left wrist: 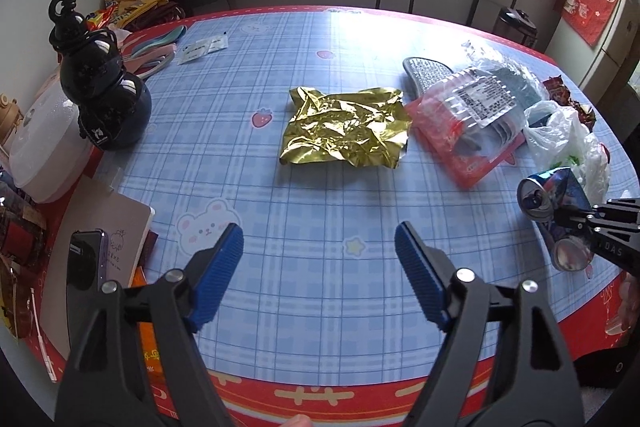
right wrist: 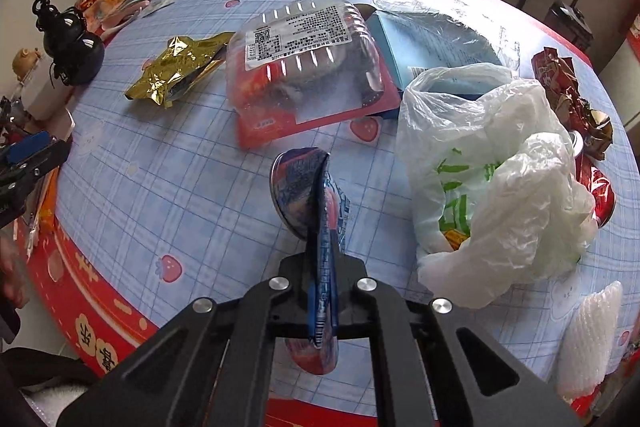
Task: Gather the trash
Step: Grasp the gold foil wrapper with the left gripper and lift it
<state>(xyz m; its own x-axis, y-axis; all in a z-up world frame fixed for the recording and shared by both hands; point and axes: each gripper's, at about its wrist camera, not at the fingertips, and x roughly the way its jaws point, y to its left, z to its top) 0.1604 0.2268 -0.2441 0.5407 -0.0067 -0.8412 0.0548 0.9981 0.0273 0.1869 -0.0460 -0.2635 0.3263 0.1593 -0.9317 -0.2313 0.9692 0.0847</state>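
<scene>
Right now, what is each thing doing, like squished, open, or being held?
Blue can: squashed flat, held.
Right gripper: shut on the can.
Left gripper: open, empty.
Gold wrapper: crumpled, lying flat.
White plastic bag: open, slumped.
Clear plastic tray: upside down, on red packaging.

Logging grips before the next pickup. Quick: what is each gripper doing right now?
Left gripper: open, nothing between its pads.
Right gripper: shut on the crushed can.

Left gripper (left wrist: 320, 255) hung with jaws apart and empty; right gripper (right wrist: 322, 291) was clamped tight, angled steeply down.
</scene>
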